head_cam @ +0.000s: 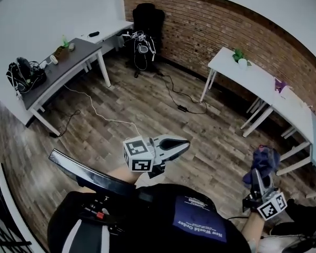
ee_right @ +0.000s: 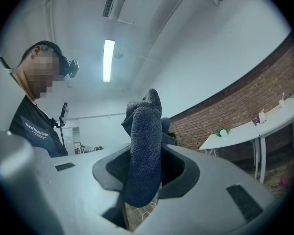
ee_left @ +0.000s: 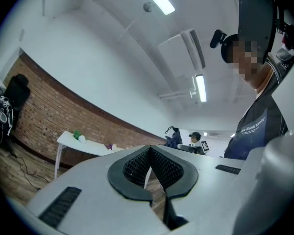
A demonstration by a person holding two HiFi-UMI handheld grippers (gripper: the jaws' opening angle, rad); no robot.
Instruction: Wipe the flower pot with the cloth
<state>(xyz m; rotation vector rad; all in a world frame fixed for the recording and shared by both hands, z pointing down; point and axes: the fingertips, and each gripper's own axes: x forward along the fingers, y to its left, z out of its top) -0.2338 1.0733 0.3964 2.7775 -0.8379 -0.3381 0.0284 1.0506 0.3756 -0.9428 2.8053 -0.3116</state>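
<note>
Right now my right hand-held gripper [head_cam: 262, 179] grasps the dark cloth [head_cam: 264, 161] at lower right; my left hand-held gripper [head_cam: 180, 144] is clenched at centre. The flower pot [head_cam: 242, 61] stands on the white bench [head_cam: 263, 80], upper right.

Black chair [head_cam: 148, 16], grey desk [head_cam: 69, 63], maybe bag [head_cam: 23, 74]

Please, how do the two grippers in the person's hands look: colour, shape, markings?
Both the left gripper and the right gripper are pale grey shells tapering to two jaws. Black ribbed pads line the jaws. Each carries a white cube with black square markers.
</note>
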